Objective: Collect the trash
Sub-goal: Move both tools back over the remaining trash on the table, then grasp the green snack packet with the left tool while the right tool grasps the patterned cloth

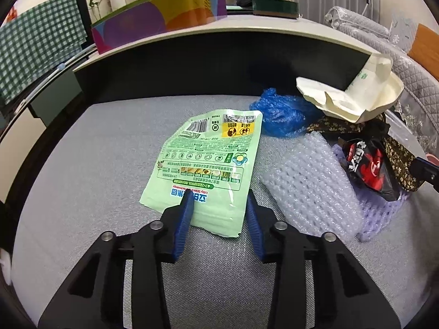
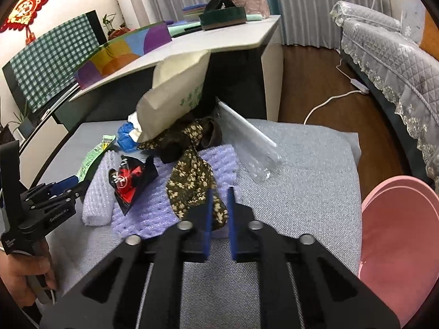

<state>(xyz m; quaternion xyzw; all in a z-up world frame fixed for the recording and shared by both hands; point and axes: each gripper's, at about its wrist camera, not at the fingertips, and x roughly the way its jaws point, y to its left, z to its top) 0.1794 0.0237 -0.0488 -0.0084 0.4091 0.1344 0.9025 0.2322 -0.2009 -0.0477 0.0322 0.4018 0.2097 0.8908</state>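
Floral cloth [image 2: 192, 181] sits pinched in the right gripper [image 2: 219, 196]; the left gripper [image 1: 219, 194], spread wide, straddles a green pouch [image 1: 208, 164] on the grey cushion [image 1: 82, 178]

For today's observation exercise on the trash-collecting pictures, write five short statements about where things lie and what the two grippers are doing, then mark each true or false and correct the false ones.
1. The left gripper is open over the green pouch. True.
2. The right gripper grips the clear plastic tray. False: its fingers flank the floral cloth; the tray lies apart.
3. A red-and-black wrapper lies on the purple foam. True.
4. The pink basin holds the blue bag. False: the bag lies on the grey surface.
5. The paper container lies flat under the pouch. False: it tops the pile.
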